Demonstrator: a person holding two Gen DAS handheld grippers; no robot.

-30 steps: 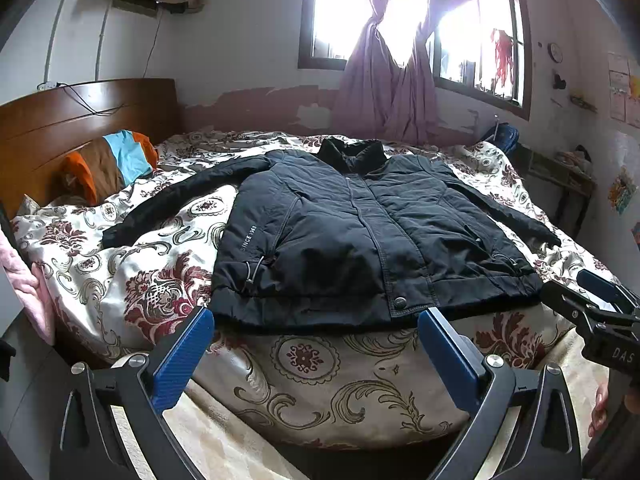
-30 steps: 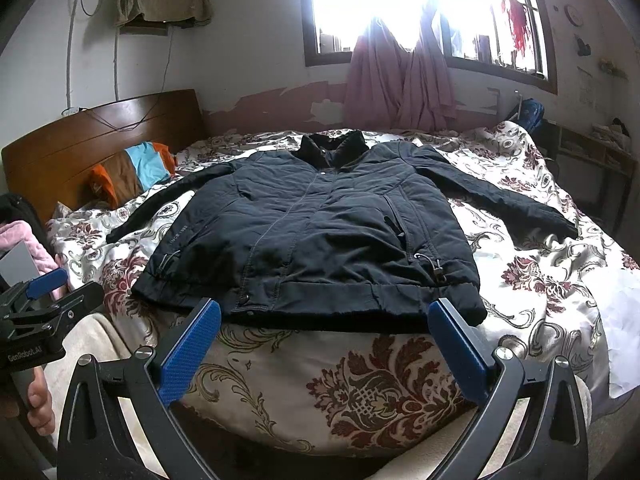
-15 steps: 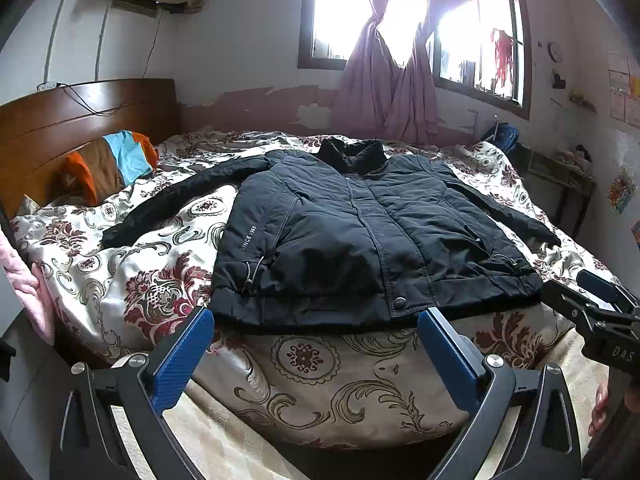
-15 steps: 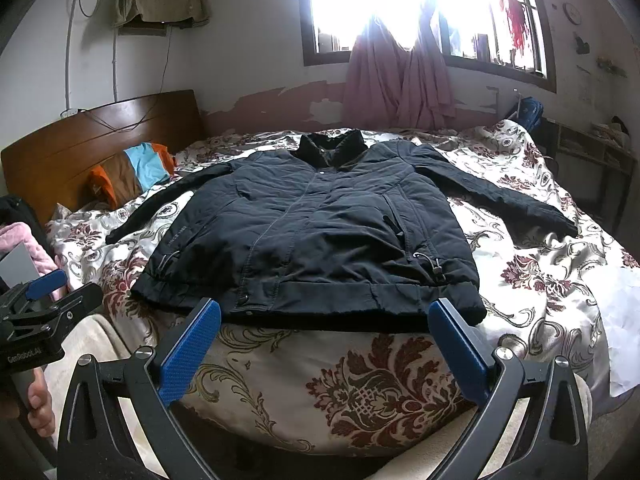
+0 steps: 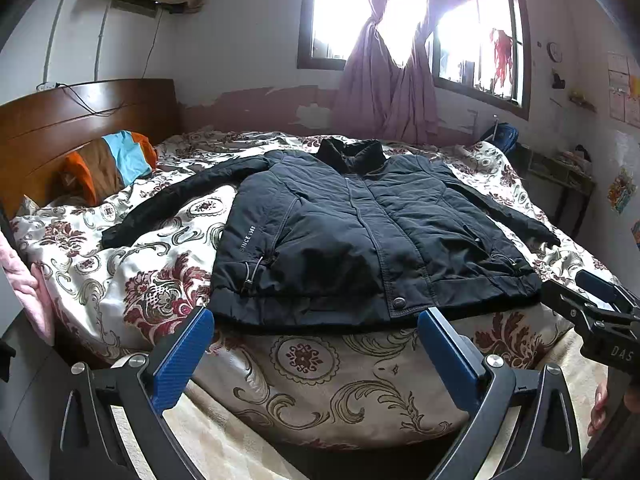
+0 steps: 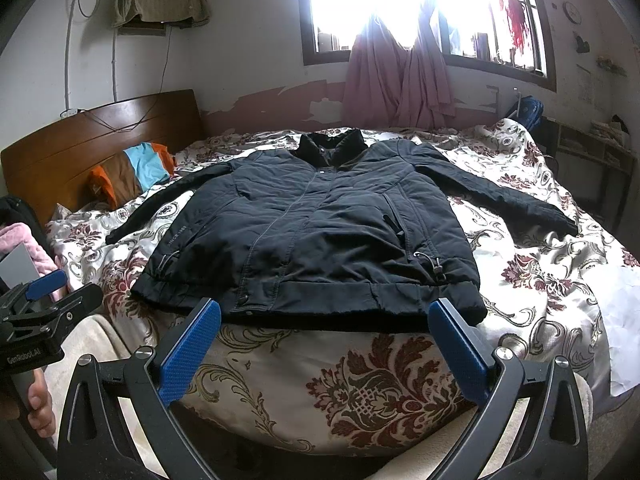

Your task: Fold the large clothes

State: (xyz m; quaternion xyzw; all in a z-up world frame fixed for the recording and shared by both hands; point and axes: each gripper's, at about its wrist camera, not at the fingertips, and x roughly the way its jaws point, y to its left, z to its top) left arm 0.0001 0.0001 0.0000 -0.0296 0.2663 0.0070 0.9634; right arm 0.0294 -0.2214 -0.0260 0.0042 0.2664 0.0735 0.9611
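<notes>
One black jacket (image 5: pixel 360 236) lies flat and zipped on the flowered bedspread (image 5: pixel 160 280), collar toward the far window (image 5: pixel 400 12), both sleeves spread out left and right, its hem at the near edge of the bed. Two grippers hover short of that hem, the left gripper (image 5: pixel 316 344) and the right gripper (image 6: pixel 324 336), each spread wide with nothing between its blue pads. One striped pillow (image 5: pixel 108 160) rests far left against the wooden headboard (image 5: pixel 80 120), and nothing lies on the jacket.
</notes>
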